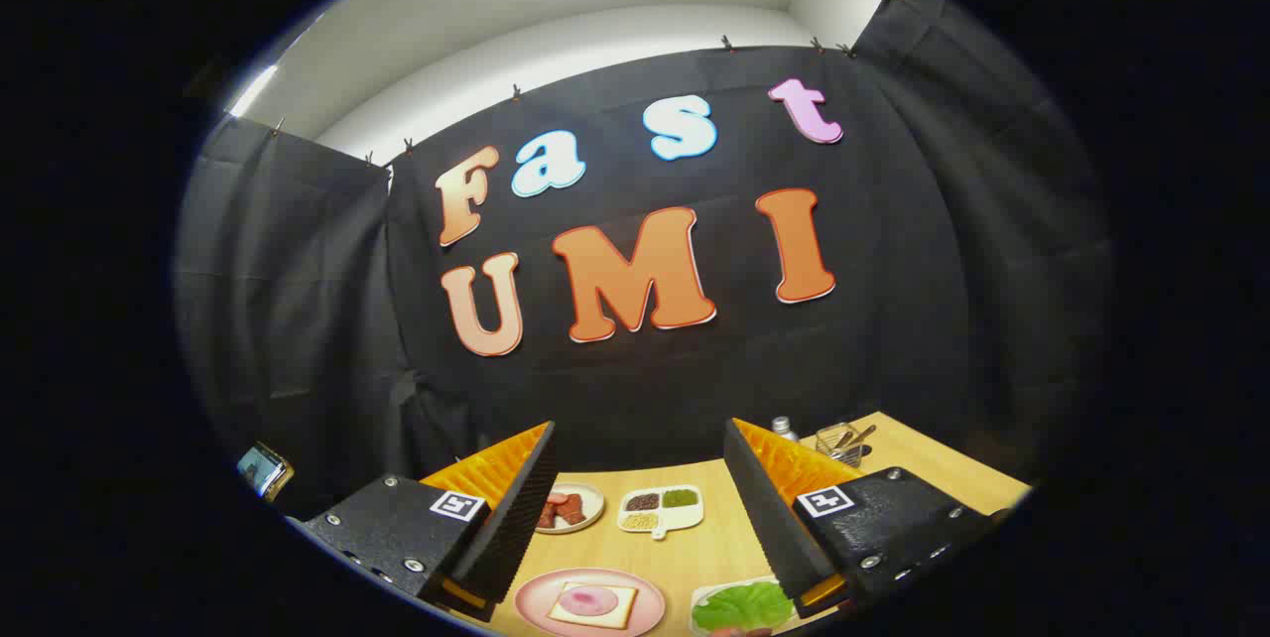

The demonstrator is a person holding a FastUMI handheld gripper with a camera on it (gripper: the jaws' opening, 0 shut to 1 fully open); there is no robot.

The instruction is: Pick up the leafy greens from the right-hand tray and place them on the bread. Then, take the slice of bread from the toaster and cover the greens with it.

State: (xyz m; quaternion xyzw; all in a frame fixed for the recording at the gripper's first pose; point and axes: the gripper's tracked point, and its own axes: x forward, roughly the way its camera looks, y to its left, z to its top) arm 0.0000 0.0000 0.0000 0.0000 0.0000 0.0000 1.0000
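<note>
Nearest of all, the gripper (640,508) has its two fingers spread wide apart above a light wooden table (695,548), with nothing held between them. Each finger (516,508) carries a ribbed inner pad and a small square marker on its mount.

Low between the fingers, toward the left one, sits a pink plate (536,607) holding a slice of bread (593,605) topped with a round pink slice of meat (587,600). Just to the right of that plate, by the tip of the right finger, a pale tray (702,599) holds the leafy greens (744,607), bright green and crinkled; the right finger partly covers the tray's far side.

Further back on the table, between the fingers, a small round plate (592,501) carries reddish-brown pieces of food. Beside it, to the right, stands a white divided dish (661,509) with dark, green and pale fillings in separate compartments.

Beyond the right finger, a bottle cap (784,427) shows, and next to it a wire basket (838,441) holding utensils.

Off to the far left, past the left finger, a phone (263,469) with a lit screen is seen.

Behind everything hangs the booth's black cloth wall (298,319), clipped along its top edge, with a white wall and ceiling above.
</note>
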